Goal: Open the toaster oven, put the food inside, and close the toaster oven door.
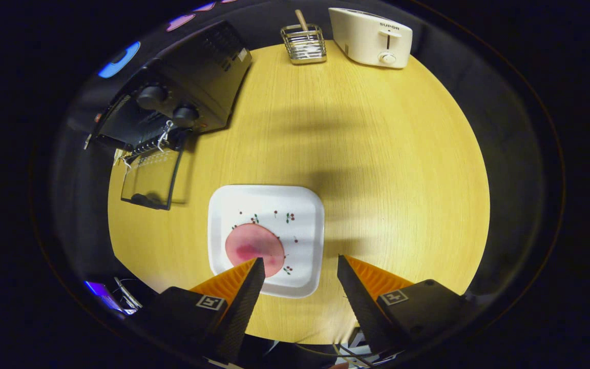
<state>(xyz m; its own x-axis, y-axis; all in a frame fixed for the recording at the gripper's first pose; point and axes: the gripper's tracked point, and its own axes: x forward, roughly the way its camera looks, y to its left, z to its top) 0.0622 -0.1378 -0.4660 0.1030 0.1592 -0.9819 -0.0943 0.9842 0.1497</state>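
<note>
Your gripper (300,261) hangs wide apart, holding nothing, above the white plate (295,205). The pink food (254,245) lies on that plate, just ahead of one finger. The toaster oven (182,87) stands beyond on the surface (377,154), door (151,177) dropped open.
</note>
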